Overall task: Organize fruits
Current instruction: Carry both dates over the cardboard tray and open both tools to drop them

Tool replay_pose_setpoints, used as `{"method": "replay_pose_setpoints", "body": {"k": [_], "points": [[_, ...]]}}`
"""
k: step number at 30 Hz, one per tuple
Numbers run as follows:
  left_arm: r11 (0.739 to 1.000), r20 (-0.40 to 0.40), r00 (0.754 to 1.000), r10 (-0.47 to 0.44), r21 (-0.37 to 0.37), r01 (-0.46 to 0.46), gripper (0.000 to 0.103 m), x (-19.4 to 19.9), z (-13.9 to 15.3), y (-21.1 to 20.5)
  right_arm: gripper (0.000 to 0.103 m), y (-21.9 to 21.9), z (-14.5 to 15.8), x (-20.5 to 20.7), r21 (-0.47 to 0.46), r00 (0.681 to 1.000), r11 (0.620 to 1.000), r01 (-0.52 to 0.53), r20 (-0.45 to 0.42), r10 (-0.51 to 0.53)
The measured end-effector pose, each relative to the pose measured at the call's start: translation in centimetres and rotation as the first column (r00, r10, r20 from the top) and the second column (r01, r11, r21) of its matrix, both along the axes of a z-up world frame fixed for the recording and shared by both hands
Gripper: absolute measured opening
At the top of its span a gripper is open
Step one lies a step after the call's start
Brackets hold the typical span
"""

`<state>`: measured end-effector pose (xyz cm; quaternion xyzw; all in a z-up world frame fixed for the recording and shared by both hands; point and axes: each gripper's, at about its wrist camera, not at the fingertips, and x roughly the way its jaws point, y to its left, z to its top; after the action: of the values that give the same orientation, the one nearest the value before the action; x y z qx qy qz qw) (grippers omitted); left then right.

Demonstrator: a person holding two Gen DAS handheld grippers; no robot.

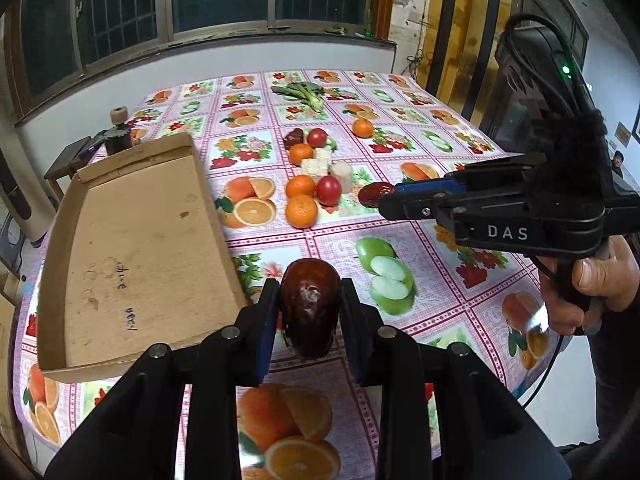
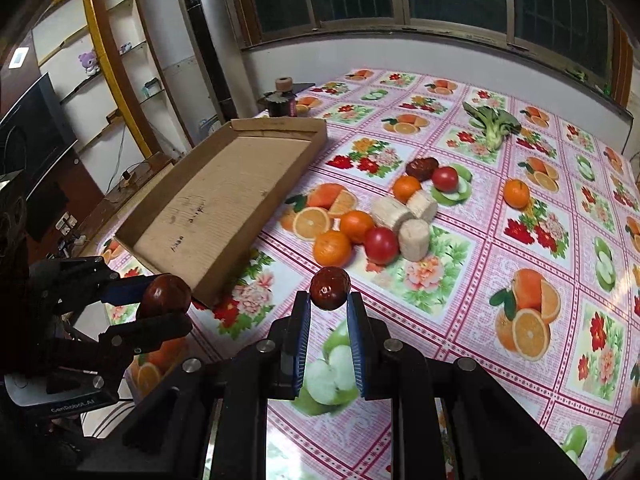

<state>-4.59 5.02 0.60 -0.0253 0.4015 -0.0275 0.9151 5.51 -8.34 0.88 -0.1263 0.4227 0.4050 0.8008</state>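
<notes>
With my left gripper (image 1: 309, 308) and right gripper (image 2: 329, 310) each clamped on a red date above the table (image 2: 460, 280), either glossy date could slip before reaching the cardboard tray (image 2: 224, 200).

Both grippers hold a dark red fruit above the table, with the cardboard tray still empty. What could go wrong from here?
1. The right gripper pinches its red date only at the fingertips; it might slip out.
2. The left gripper's larger date sits near the cardboard tray's corner; it could clip the wall.
3. Released fruit may roll across the bare tray.
</notes>
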Motion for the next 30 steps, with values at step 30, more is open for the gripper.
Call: {"method": "replay_pose_setpoints", "body": {"k": [30], "points": [[0.943, -0.026, 0.943, 0.331, 0.032, -0.33, 0.027, -0.4, -1.4, 14.2, 0.018, 15.5, -1.1, -3.5, 0.022, 0.955, 0.957, -0.291, -0.047, 0.291]]}}
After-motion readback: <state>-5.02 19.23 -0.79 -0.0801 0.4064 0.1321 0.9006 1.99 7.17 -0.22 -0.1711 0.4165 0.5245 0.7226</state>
